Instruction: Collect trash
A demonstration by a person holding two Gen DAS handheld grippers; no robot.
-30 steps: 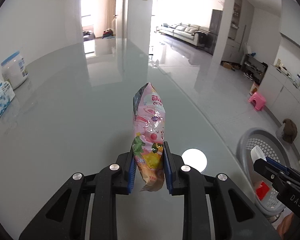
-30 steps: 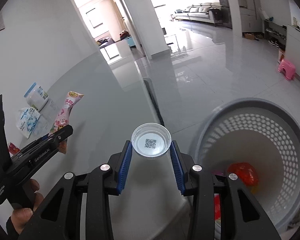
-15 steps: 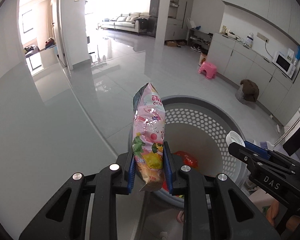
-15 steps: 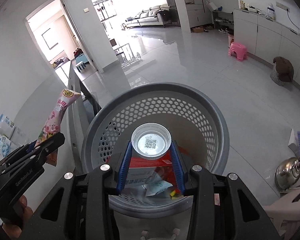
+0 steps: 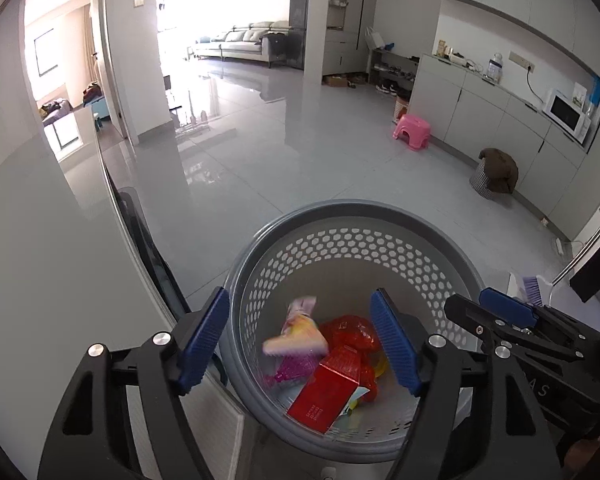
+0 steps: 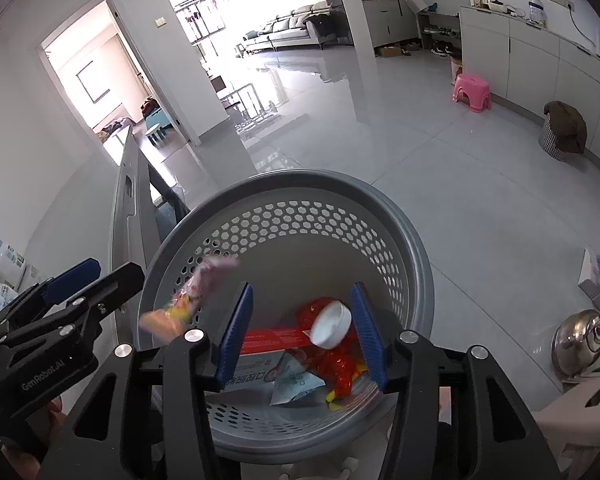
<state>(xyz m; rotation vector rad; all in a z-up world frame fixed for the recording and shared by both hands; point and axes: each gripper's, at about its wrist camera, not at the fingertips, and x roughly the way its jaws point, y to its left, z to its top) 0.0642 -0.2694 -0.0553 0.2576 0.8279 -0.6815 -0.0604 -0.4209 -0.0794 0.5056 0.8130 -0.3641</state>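
**Release over the basket: light, limp trash**

Left gripper (image 5: pixel 300 340) and right gripper (image 6: pixel 302 330), jaws opening, hold nothing. The pink crinkly snack wrapper (image 5: pixel 298 338) and white plastic cap (image 6: pixel 331 326) drop free inside the grey perforated plastic basket (image 5: pixel 356 210); both seem light, the wrapper best pinched mid-length.

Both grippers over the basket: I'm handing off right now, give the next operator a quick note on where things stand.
Left gripper: jaws opening, nothing between them; the pink snack wrapper is dropping into the grey basket.
Right gripper: jaws opening; the white cap is loose, falling into the basket.
Done: both pieces released over the basket, which already holds a red box and other wrappers.
Left: packets on the table.
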